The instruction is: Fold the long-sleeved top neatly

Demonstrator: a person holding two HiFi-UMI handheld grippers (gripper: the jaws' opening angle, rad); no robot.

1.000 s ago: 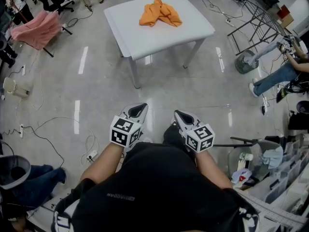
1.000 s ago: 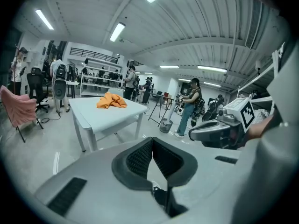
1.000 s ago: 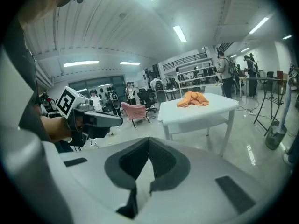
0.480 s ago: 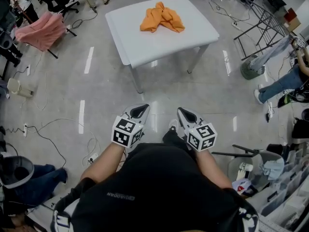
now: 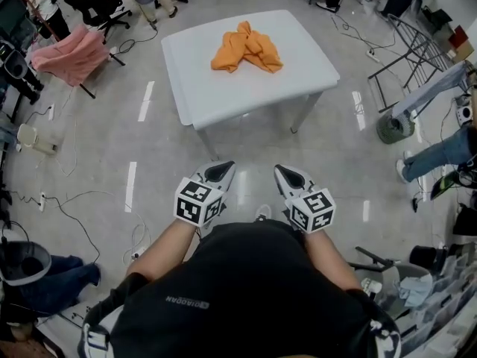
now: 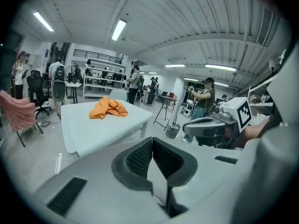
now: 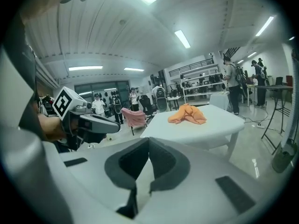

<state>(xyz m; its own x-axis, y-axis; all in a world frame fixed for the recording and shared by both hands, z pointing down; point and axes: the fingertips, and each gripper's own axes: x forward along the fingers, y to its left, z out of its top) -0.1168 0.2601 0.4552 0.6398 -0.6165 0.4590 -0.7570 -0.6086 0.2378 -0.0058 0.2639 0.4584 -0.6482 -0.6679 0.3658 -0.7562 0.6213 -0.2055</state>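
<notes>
Since a second ago the counter (image 5: 223,88) has drawn nearer in the head view. The approach is judged under way and the folding not begun. Count: one orange long-sleeved top (image 5: 246,47), crumpled on the counter at 12 o'clock, well apart from both tools; one counter; two grippers, the left gripper (image 5: 216,171) and right gripper (image 5: 288,176), side by side toward 6 o'clock, jaws closed together and empty.

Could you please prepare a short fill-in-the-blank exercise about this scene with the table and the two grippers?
1. The crumpled top lying on the white table is ____ in colour.
2. The jaws of the left gripper and of the right gripper are both ____.
3. The cloth draped to the left of the table is ____.

Missing words: orange; shut; pink.
</notes>
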